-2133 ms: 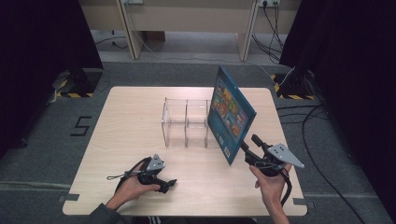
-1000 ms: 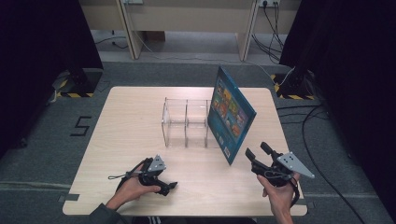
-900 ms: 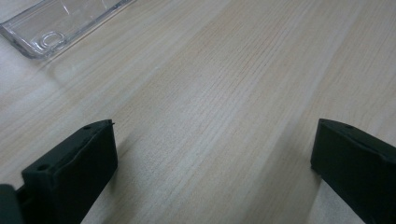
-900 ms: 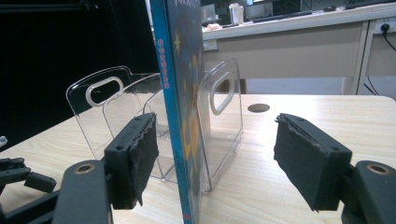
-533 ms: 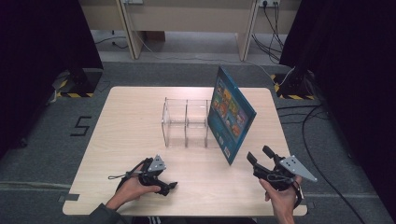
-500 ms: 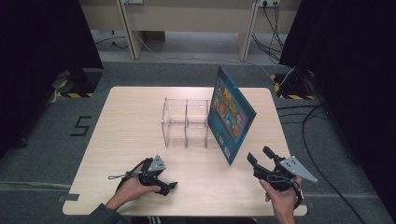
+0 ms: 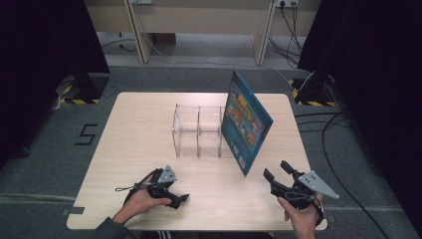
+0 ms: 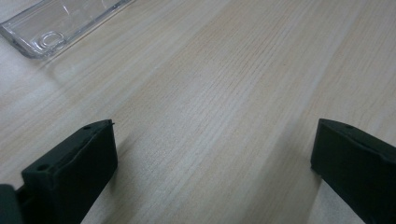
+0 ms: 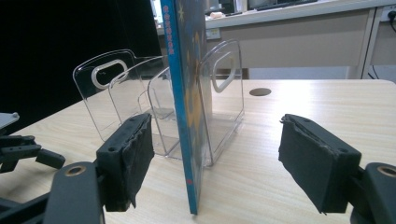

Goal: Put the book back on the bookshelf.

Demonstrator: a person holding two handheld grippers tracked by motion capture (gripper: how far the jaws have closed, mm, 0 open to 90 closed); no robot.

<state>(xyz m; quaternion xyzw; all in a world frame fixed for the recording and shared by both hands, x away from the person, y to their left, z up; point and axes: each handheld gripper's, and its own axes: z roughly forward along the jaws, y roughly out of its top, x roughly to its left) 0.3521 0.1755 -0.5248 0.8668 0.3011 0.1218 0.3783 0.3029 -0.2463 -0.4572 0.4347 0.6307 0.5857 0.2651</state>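
- The left gripper [image 7: 175,197] rests low on the near-left part of the worktop [image 7: 139,129], just where it lay 2.1 s ago. In its own view its jaws stand wide apart over bare wood with nothing between them, and a corner of the clear rack [image 8: 56,21] shows far off.
- The clear rack [image 7: 199,130] stands mid-worktop with 3 slots in a row. It has not shifted across the earlier pictures.
- The book [image 7: 246,122] stands upright on its lower edge in the rack's rightmost slot, leaning slightly, its blue cover turned toward the right. It keeps the same pose as 2.1 s ago, now with nothing touching it.
- The right gripper [image 7: 278,175] is what changed: 2.1 s ago its jaws were at the book's near lower corner, and since then it has drawn back toward the near-right edge. Its jaws are spread wide and hold nothing, and in its own view the book's spine [image 9: 180,93] stands between them but well beyond them.
- My reading is that the book is placed and released, so the shelving step looks done.
- Writing: a "5" [image 7: 85,134] is marked on the floor left of the worktop. The book's cover and spine bear print too small to read.
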